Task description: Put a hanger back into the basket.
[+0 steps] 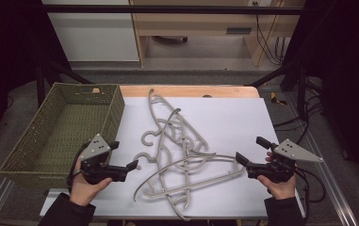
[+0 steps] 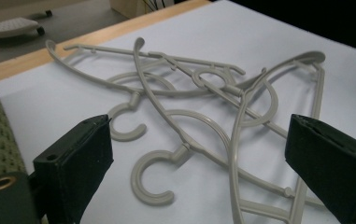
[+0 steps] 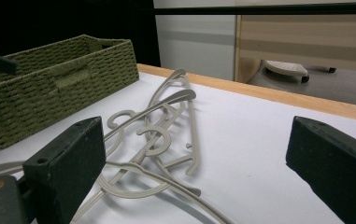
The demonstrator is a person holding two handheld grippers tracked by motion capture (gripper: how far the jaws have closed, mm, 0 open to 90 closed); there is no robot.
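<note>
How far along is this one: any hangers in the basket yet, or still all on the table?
Nothing looks done: the basket holds no hangers. The hangers lie tangled in one pile on the white sheet. In hand: nothing; the left gripper and right gripper are both open, flanking the pile without touching it. Left: seemingly every hanger, if the basket is where they go.

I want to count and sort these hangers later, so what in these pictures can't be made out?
- Hangers: high view, they overlap in a tangle, so the exact count is unclear.
- Lowest hanger: left gripper view, cut off by the bottom edge and the black jaws.
- Basket floor near the person: high view, partly hidden by its front wall and the left gripper.
</note>
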